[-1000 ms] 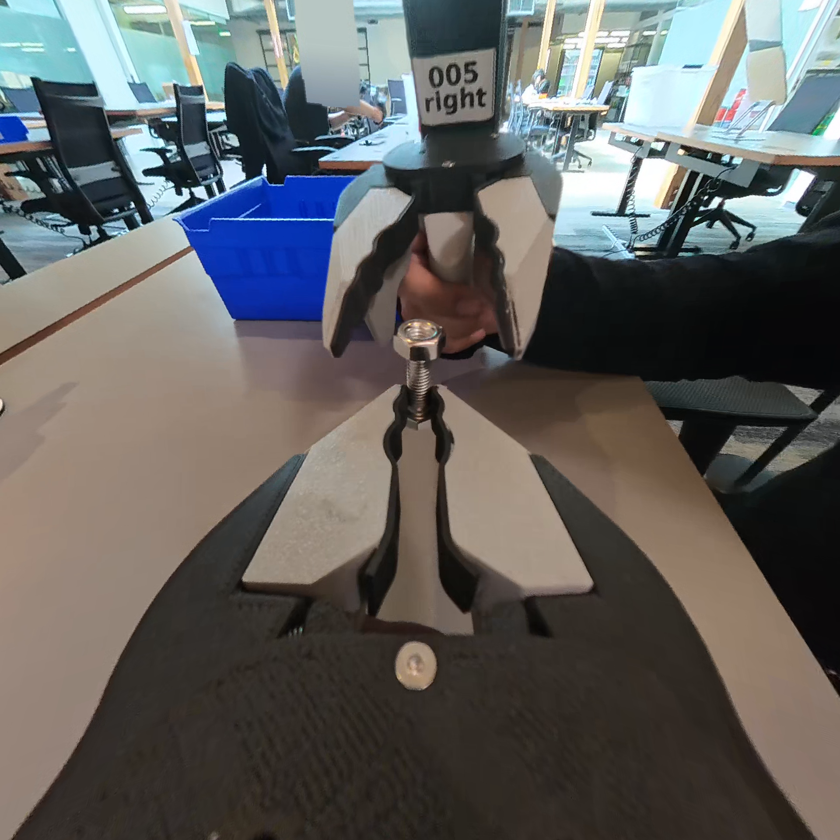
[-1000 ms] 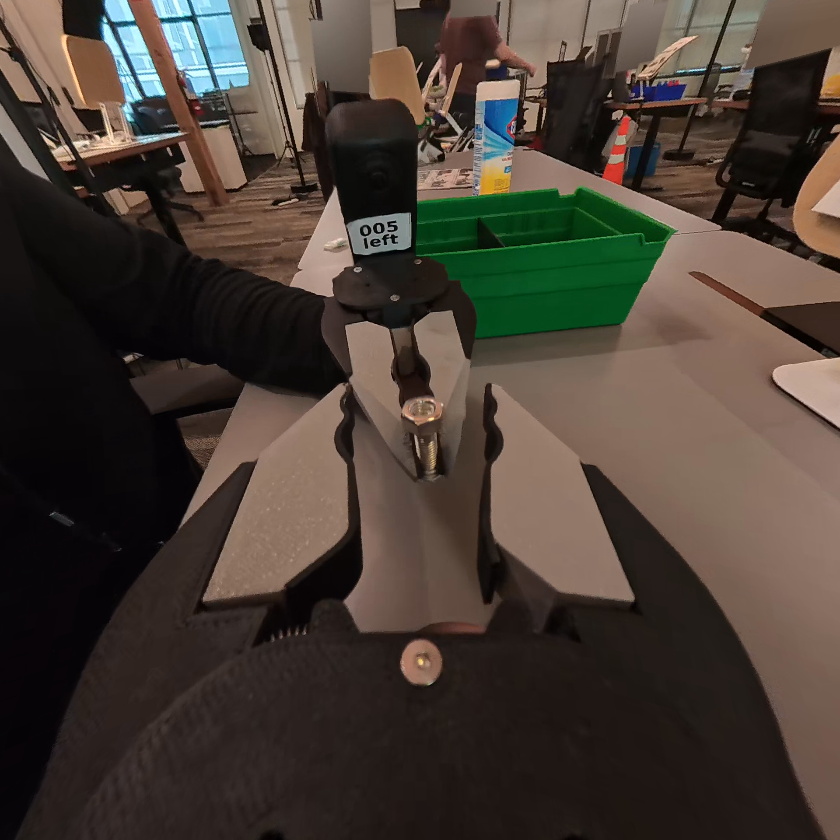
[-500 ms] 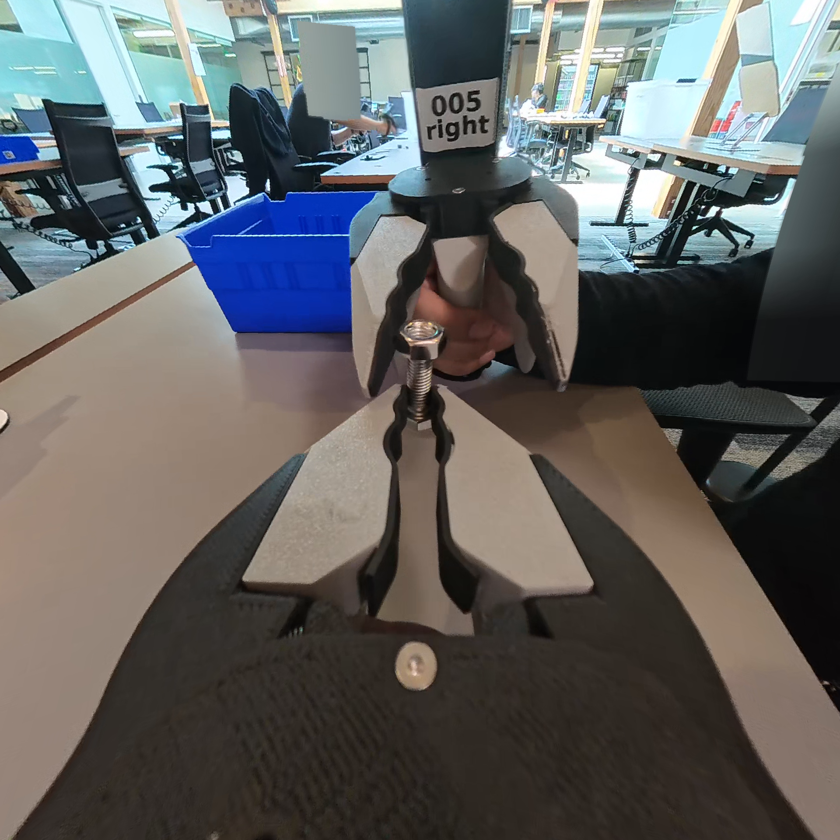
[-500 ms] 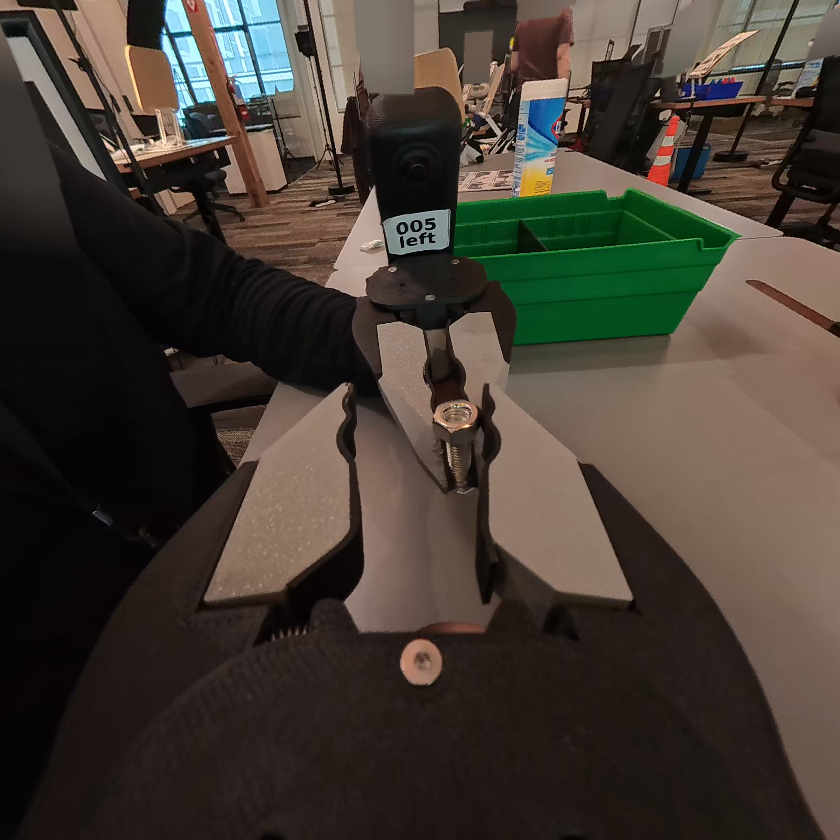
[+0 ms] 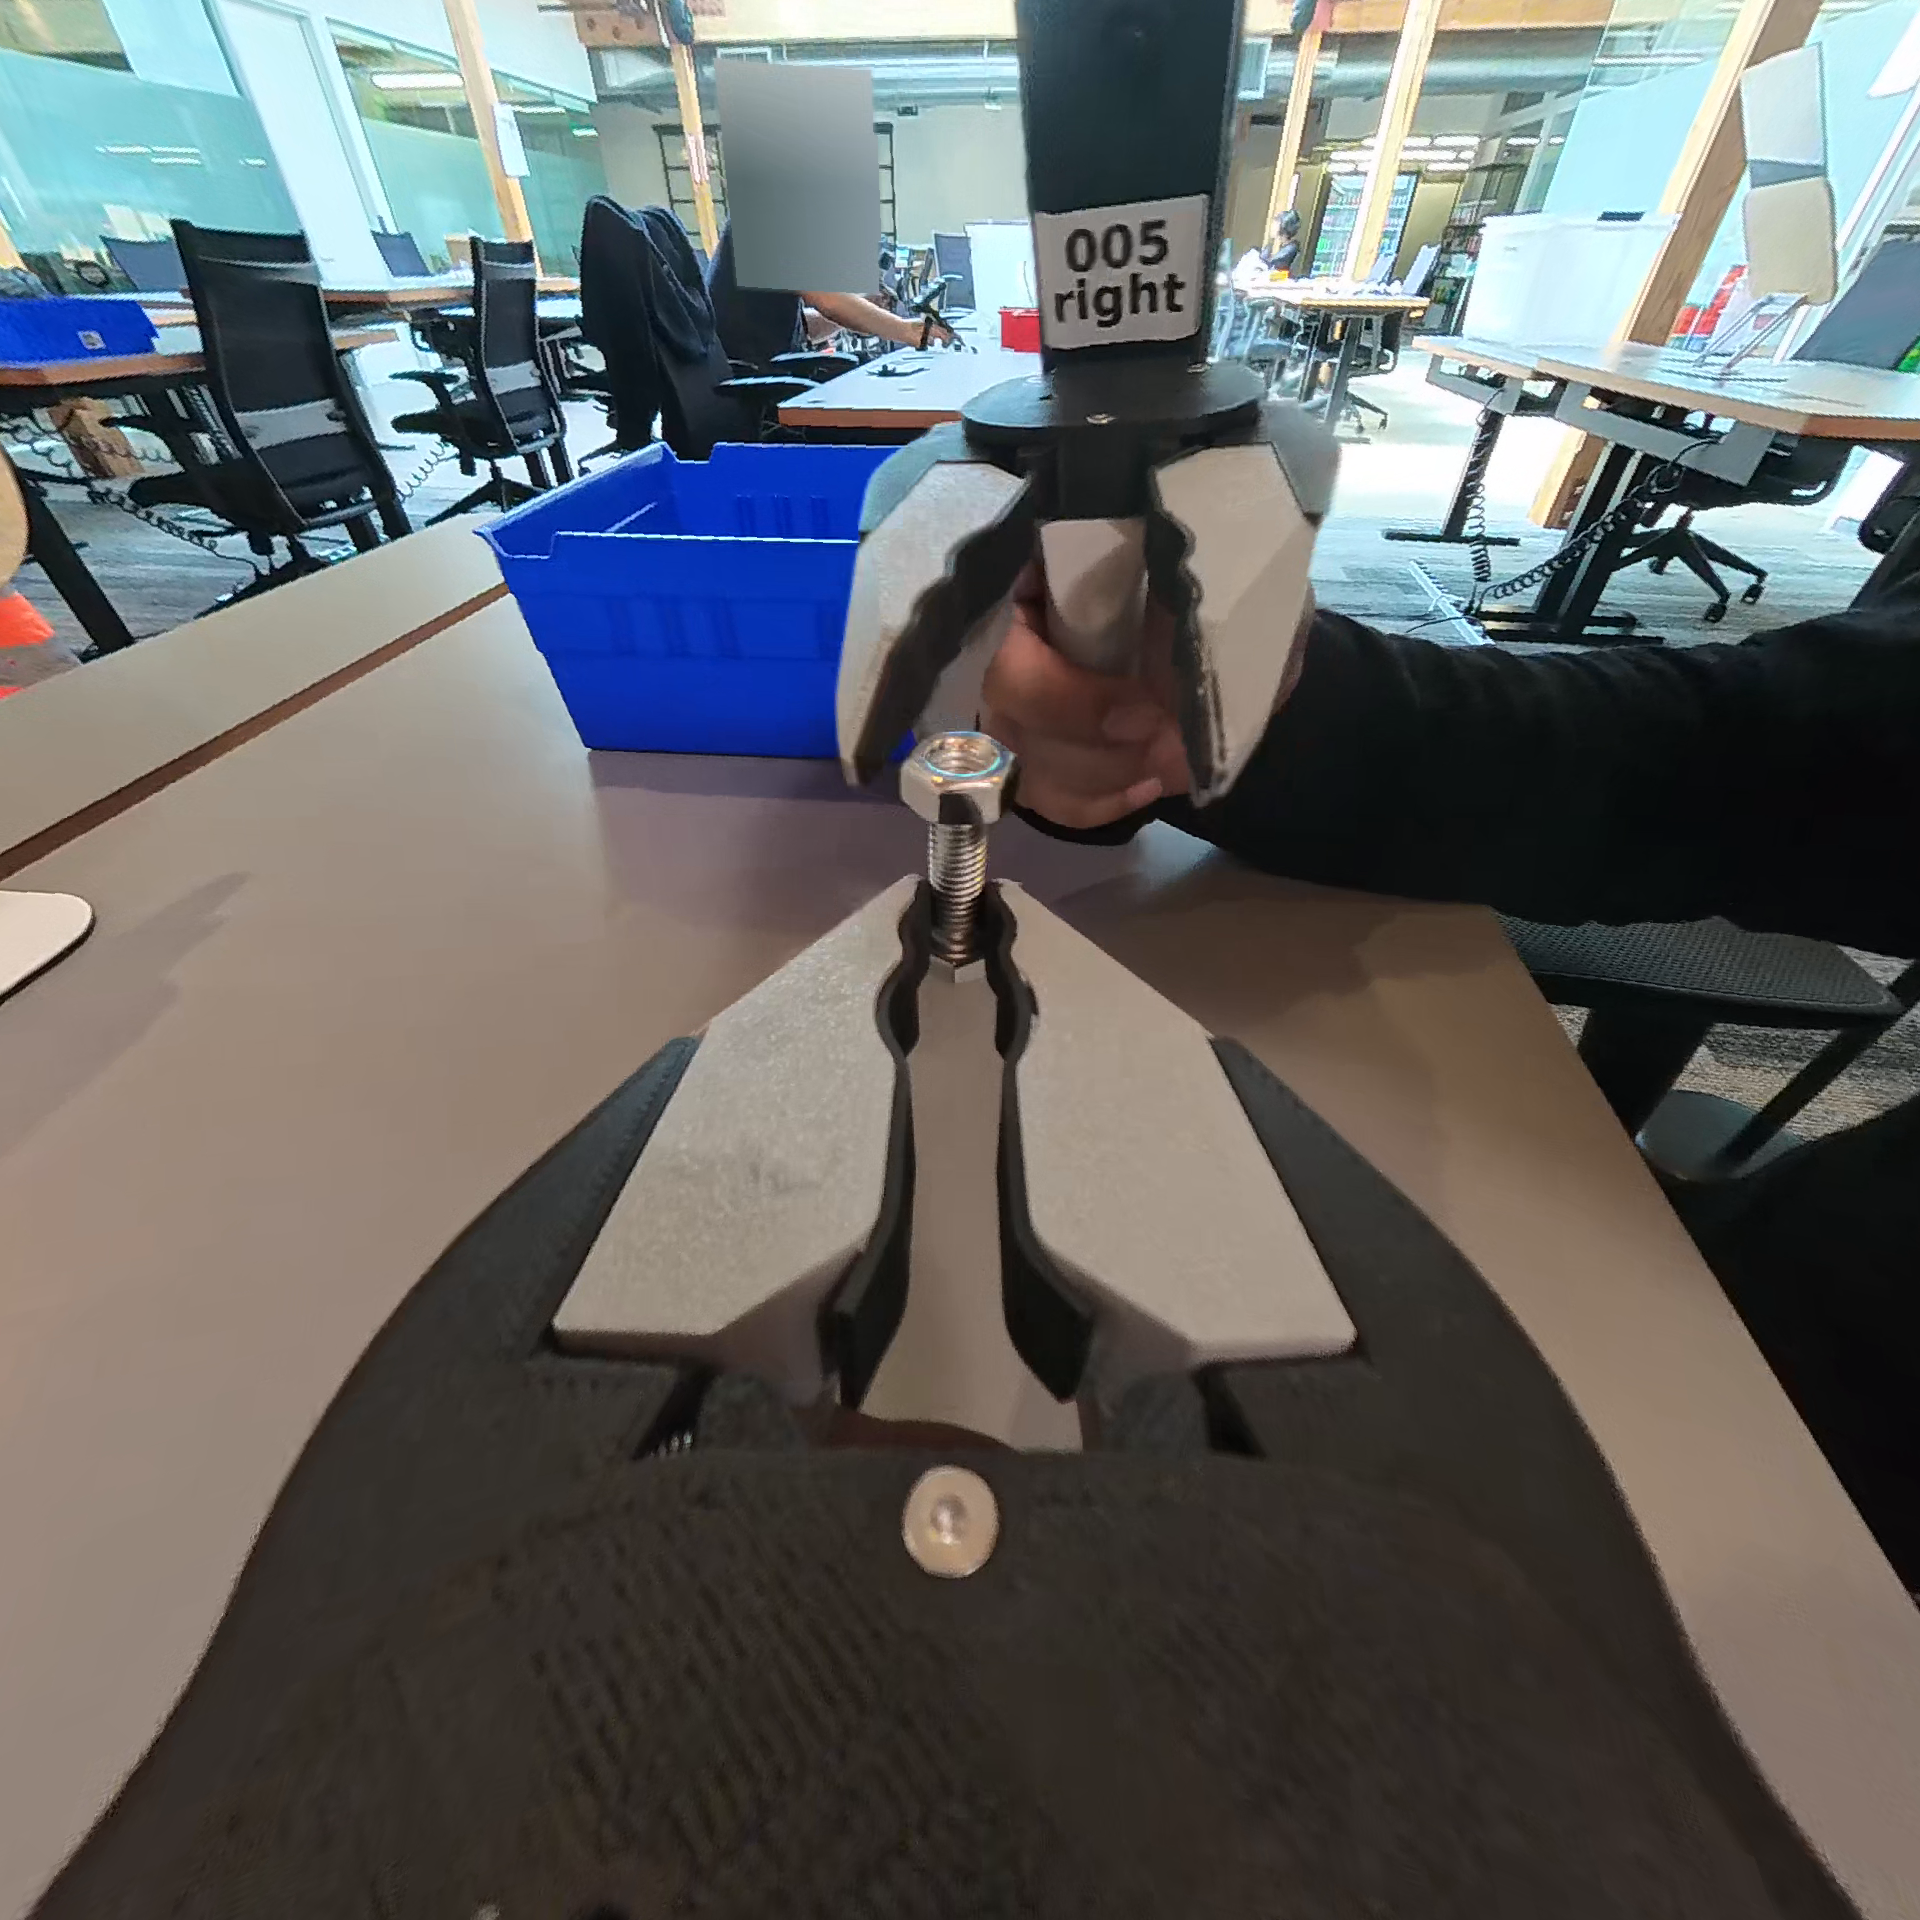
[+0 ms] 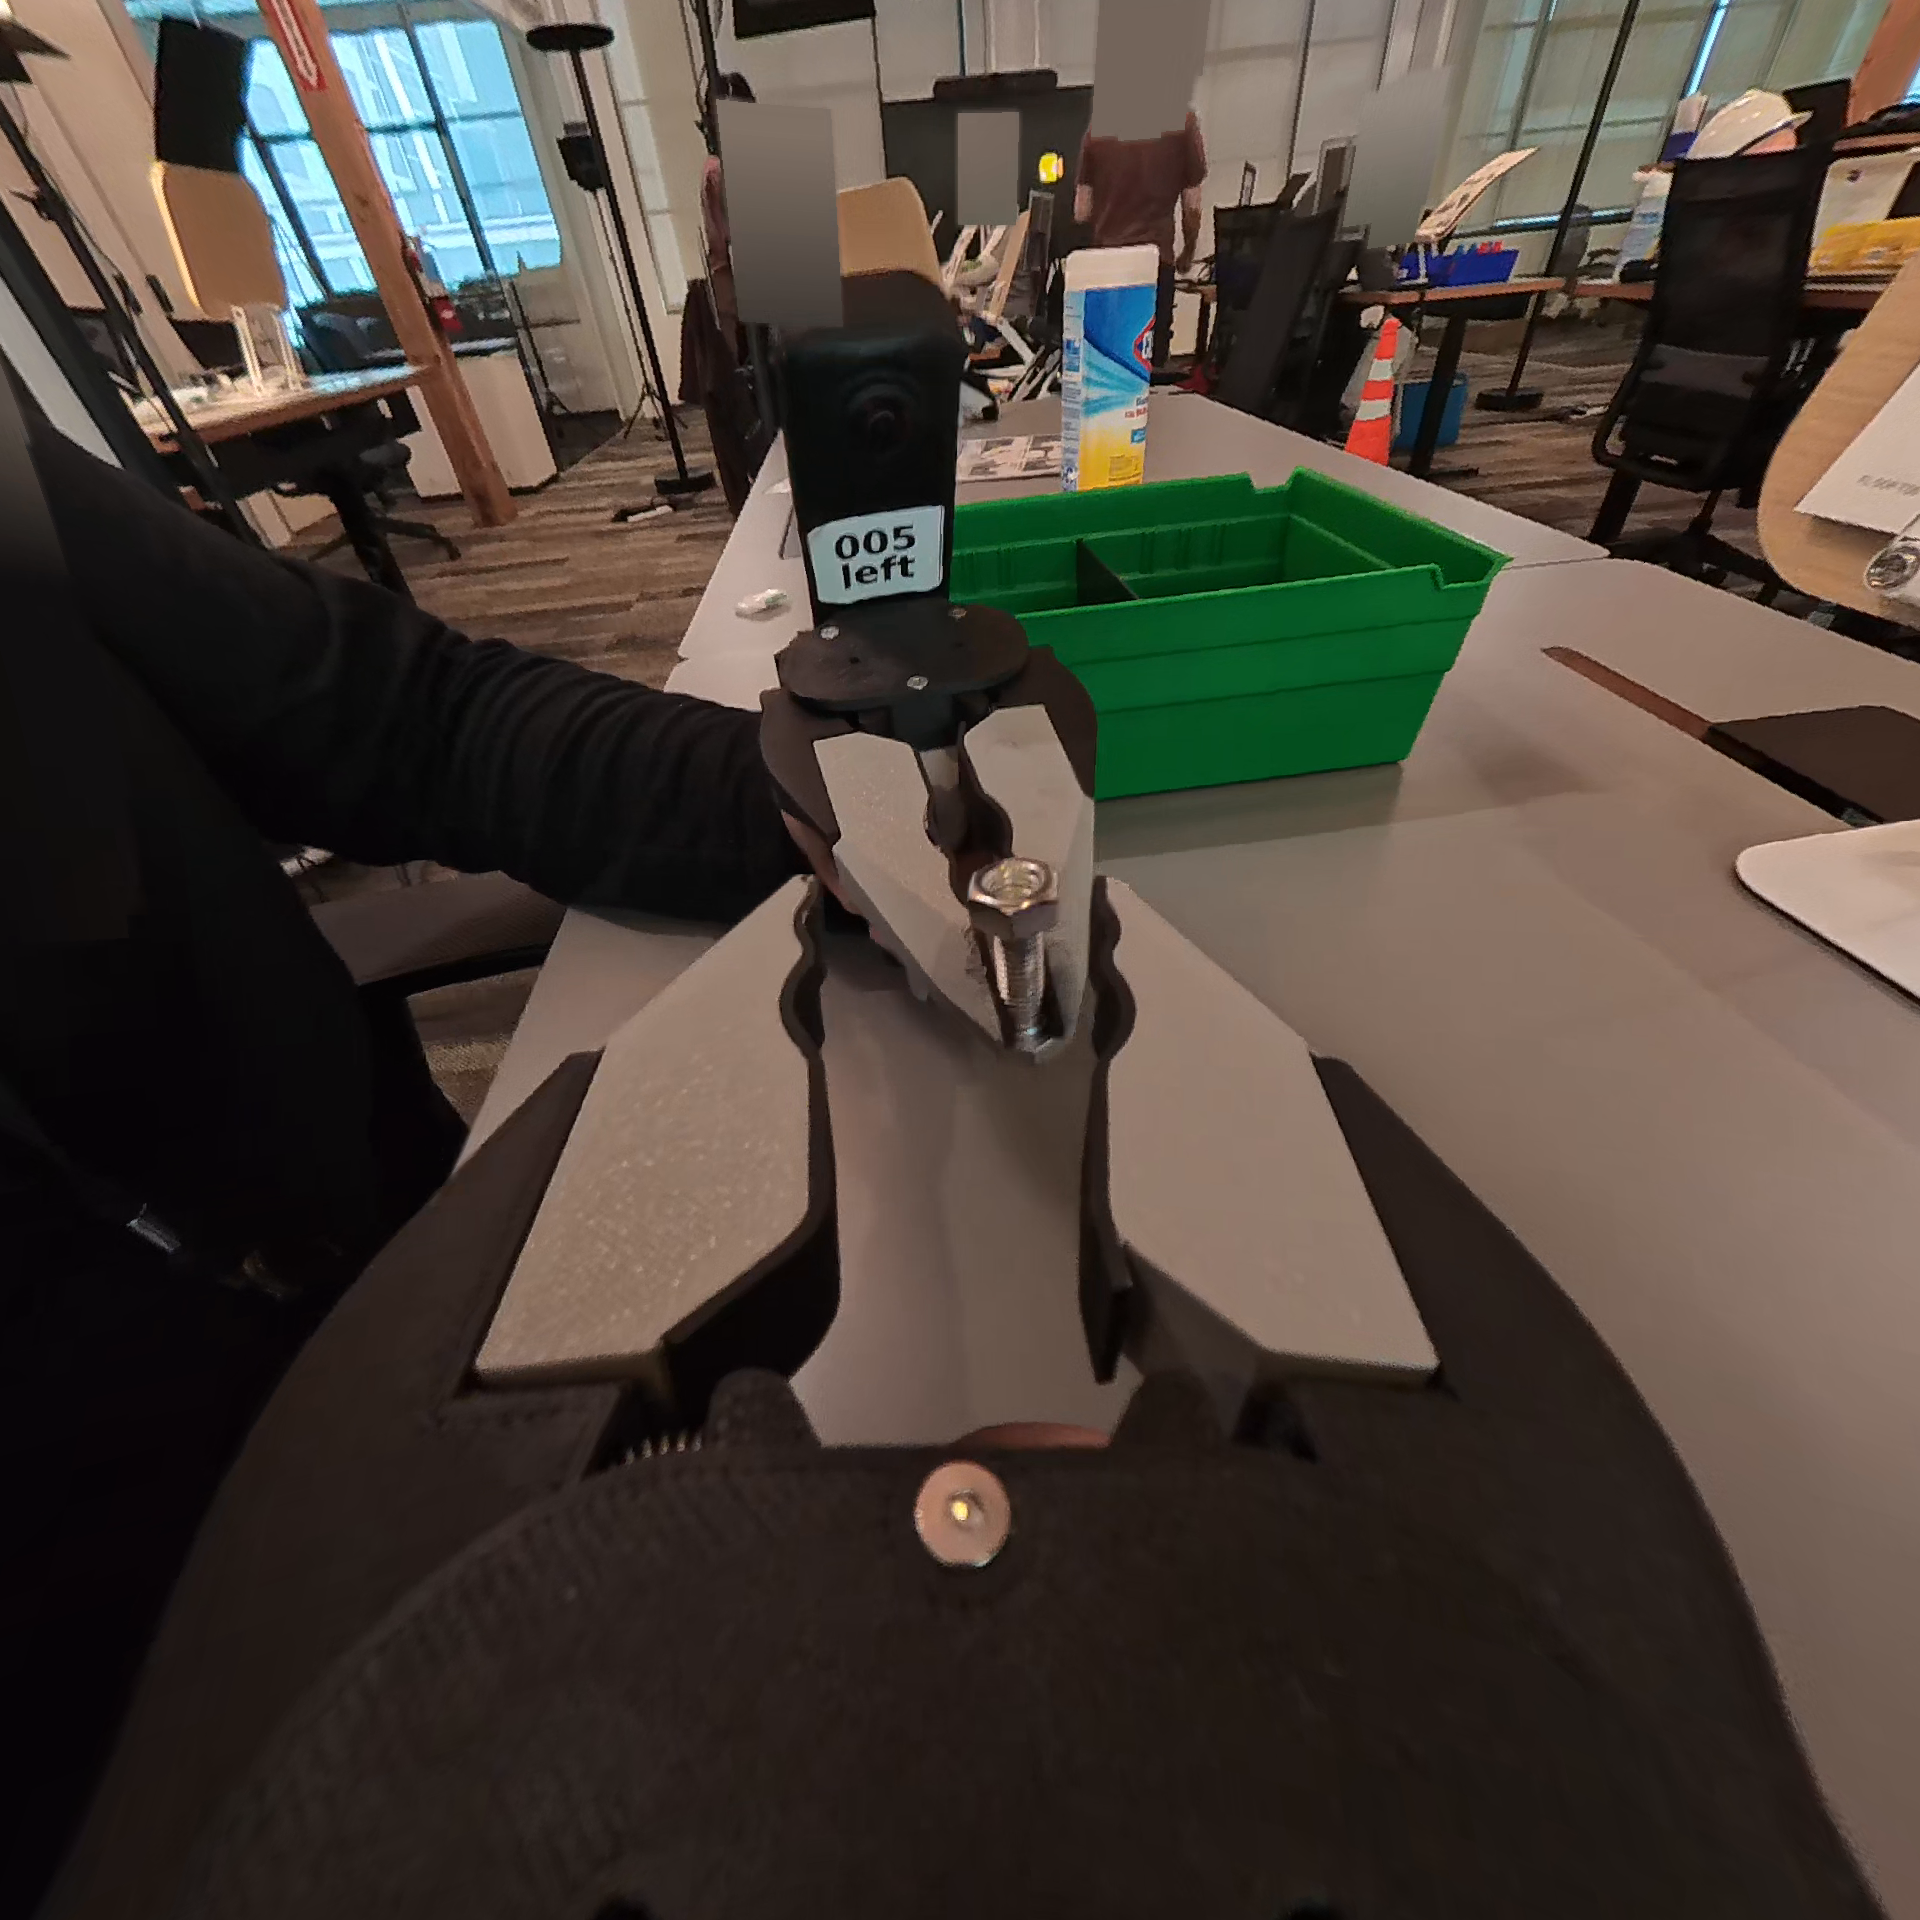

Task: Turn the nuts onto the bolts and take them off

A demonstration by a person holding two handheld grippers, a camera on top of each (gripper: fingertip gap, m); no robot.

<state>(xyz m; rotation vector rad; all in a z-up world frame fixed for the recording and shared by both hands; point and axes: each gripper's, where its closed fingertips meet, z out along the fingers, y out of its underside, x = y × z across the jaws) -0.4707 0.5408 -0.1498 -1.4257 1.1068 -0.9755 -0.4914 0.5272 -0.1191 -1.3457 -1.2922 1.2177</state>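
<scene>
A bolt [image 5: 954, 894] is held upright above the surface [image 5: 416, 935] in the closed left tool [image 5: 958, 940], a nut [image 5: 956, 788] at its tip; the right tool [image 6: 951, 982], spread wide, flanks it ungripped, so turning judged unfinished

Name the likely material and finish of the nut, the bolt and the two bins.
Nut and bolt: probably plated steel; bright, silvery, mirror-like glints. Blue bin and green bin: apparently moulded plastic; solid colour, ribbed walls, soft sheen.
</scene>
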